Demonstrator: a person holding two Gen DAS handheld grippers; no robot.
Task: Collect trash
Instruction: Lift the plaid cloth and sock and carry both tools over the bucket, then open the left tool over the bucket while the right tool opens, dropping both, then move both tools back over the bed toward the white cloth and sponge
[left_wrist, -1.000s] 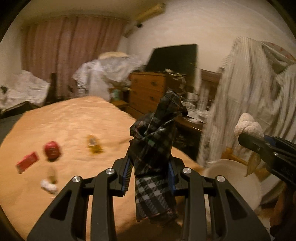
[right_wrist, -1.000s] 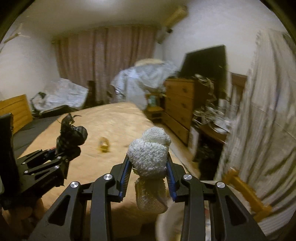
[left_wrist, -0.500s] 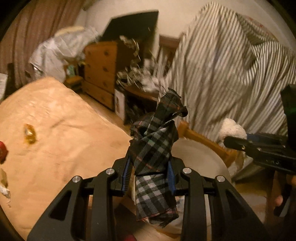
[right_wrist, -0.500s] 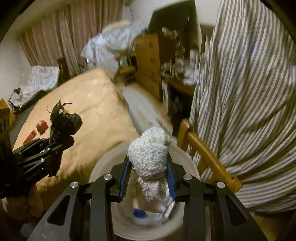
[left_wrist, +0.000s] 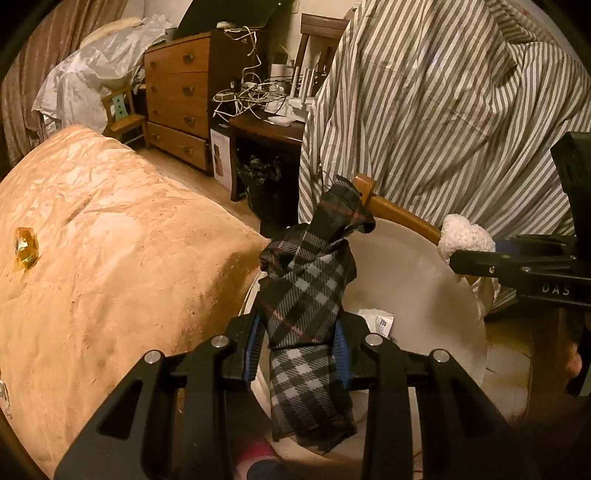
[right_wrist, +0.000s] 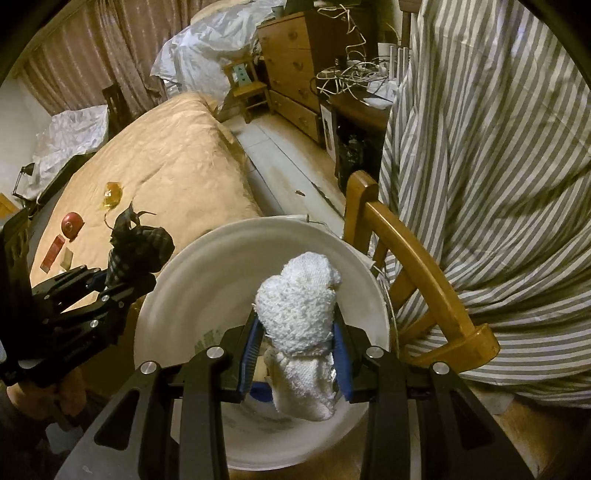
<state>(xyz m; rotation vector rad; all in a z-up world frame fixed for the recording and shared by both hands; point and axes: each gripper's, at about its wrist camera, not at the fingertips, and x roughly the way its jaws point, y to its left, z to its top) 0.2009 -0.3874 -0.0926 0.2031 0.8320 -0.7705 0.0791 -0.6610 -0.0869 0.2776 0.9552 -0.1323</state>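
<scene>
The left gripper (left_wrist: 300, 347) is clamped on a knotted plaid cloth (left_wrist: 308, 295), the right gripper (right_wrist: 297, 350) on a wadded white cloth (right_wrist: 297, 314); both bundles hang over the white bin (right_wrist: 177, 295), the plaid one near its 9 o'clock rim. Both look light, soft and squashy, so a mid-bundle pinch suits them, though loose tails may snag on release. More scraps lie on the bedspread (right_wrist: 166, 166) at 10 o'clock: an amber wrapper (right_wrist: 112, 194), a red ball (right_wrist: 71, 224).
</scene>
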